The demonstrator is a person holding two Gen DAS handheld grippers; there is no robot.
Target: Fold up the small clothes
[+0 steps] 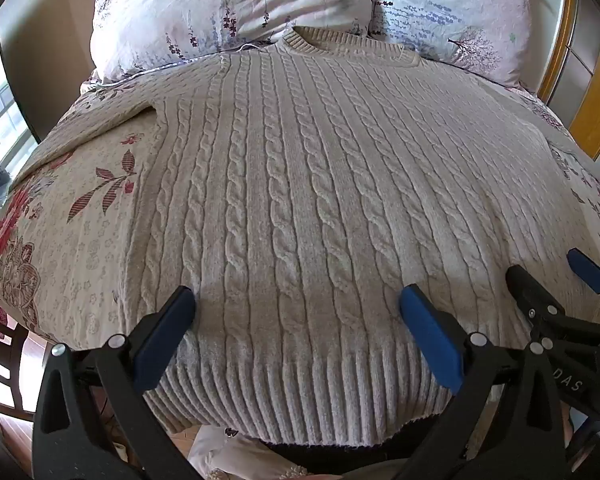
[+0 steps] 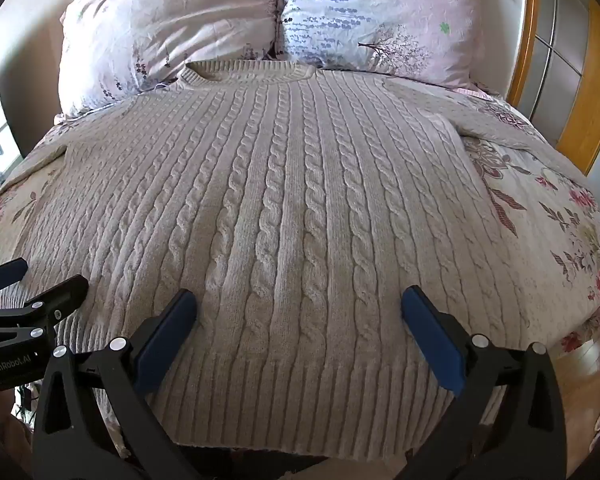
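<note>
1. Left wrist view, bottom of frame: left gripper (image 1: 296,300) spread wide, grasping nothing, hovering over ribbed hem (image 1: 300,392).
2. Lower right: right gripper (image 1: 548,268) likewise released.
3. Centre: cable-knit sweater (image 1: 300,180) flat on floral bedspread (image 1: 80,232).
4. Top: collar (image 1: 332,42) against pillows (image 1: 228,4).
5. Best pinching both hem corners evenly, lifting together, keeping sleeves flat.

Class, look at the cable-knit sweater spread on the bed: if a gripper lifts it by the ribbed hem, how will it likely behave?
The cable-knit sweater will probably drape limply, since it already follows the bed's contours. Its thick, chunky knit suggests noticeable weight, so the unlifted part may drag. The fuzzy ribbed hem looks grippy rather than slippery, but likely stretches when pulled.
</note>
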